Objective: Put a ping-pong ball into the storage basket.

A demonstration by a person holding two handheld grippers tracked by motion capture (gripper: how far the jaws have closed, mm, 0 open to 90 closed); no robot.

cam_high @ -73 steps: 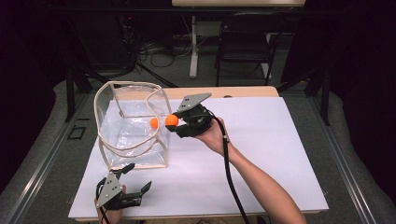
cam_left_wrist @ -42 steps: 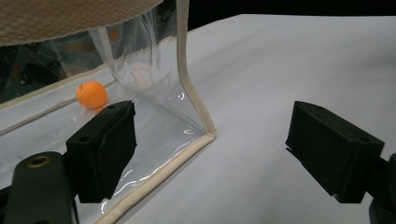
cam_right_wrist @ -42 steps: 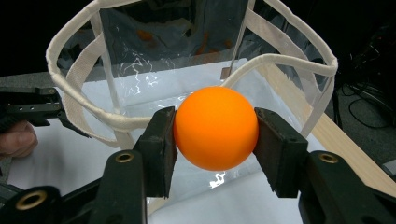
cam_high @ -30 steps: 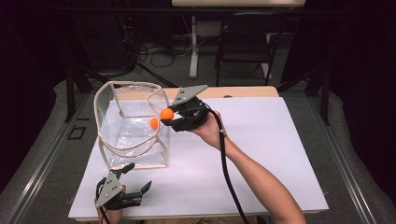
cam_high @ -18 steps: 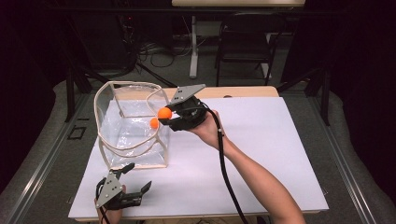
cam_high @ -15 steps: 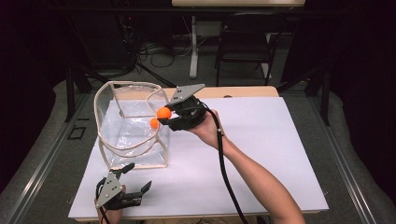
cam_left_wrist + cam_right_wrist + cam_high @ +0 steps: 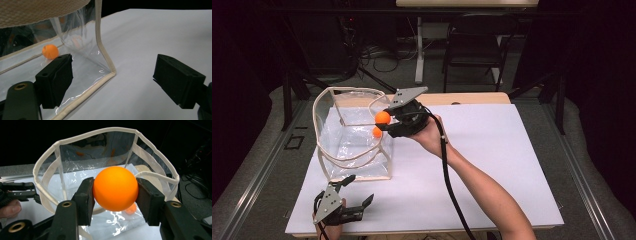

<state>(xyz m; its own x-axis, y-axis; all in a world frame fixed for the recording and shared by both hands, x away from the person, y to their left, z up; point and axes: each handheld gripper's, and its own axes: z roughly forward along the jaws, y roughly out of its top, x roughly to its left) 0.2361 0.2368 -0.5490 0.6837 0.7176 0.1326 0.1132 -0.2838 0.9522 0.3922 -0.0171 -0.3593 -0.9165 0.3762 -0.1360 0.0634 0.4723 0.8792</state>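
Holding a light, smooth, hard orange ball [image 7: 115, 188] across its widest part, right tongs [image 7: 115, 195] hover above clear bag [image 7: 343, 145]; left tongs [image 7: 120, 75] gape wide.

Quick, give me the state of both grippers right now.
Left gripper: open, holding nothing, beside the clear bag.
Right gripper: closed on an orange ball.

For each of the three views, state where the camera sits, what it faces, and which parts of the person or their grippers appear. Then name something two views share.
High view: above the table, looking forward and down; both forearms, left gripper, right gripper.
Left gripper view: low on the table, facing the clear bag; jaws apart.
Right gripper view: over the bag's rim, jaws clamping an orange ball.
Shared: the second ball inside the bag appears in all three views.
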